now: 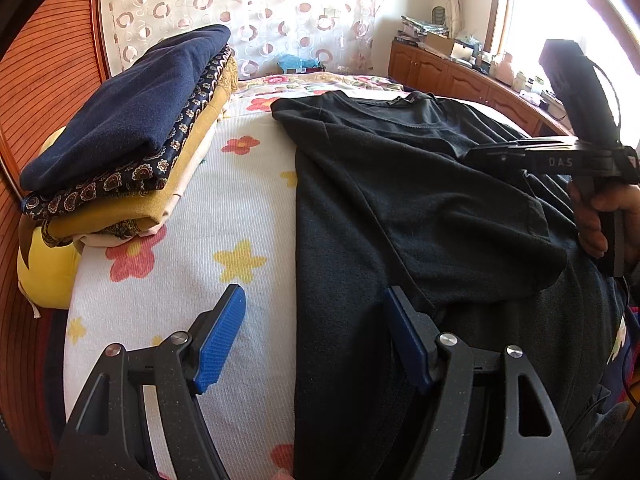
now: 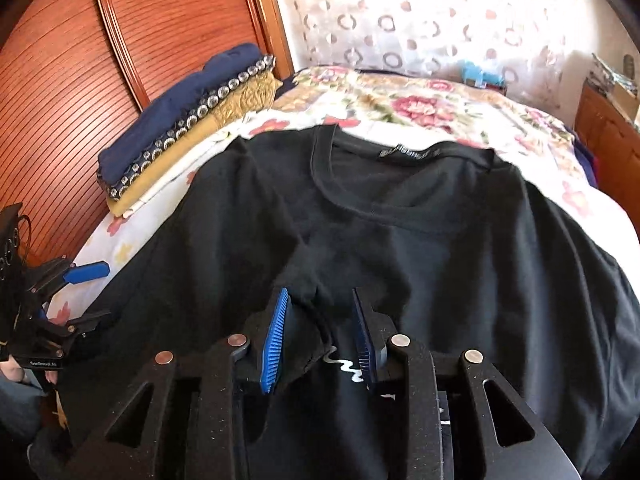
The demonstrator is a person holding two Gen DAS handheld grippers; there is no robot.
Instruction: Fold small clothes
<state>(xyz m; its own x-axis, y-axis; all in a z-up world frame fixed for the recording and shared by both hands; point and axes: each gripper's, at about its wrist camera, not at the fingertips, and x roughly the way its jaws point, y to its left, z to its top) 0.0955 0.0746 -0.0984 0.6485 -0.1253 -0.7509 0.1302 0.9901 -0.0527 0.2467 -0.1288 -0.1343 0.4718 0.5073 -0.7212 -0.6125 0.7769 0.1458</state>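
Right gripper point(image 2: 320, 332) fingers point(image 2: 274, 344) are seen part open, pads apart, with a bunched sleeve edge of the black tee point(image 2: 400, 240) lying between them; no squeeze on the cloth is shown, so it is read as loose, not gripped. Left gripper point(image 1: 316, 336) jaws stand wide apart and empty, one pad over the bedsheet point(image 1: 224, 208), the other over the tee's left fold edge.

The tee is spread on the bed, collar point(image 2: 404, 152) toward the far edge, hem toward the person, long axis running near to far. One sleeve is already folded in across the body point(image 1: 460, 232).

The sleeve is nearer the right gripper; the left side edge is nearer the left one. Next grasp is judged to lie straight ahead and below each pair of fingers.

A stack of folded clothes point(image 1: 132, 132) sits at the bed's left edge, by the headboard point(image 2: 168, 32), well apart from the tee.
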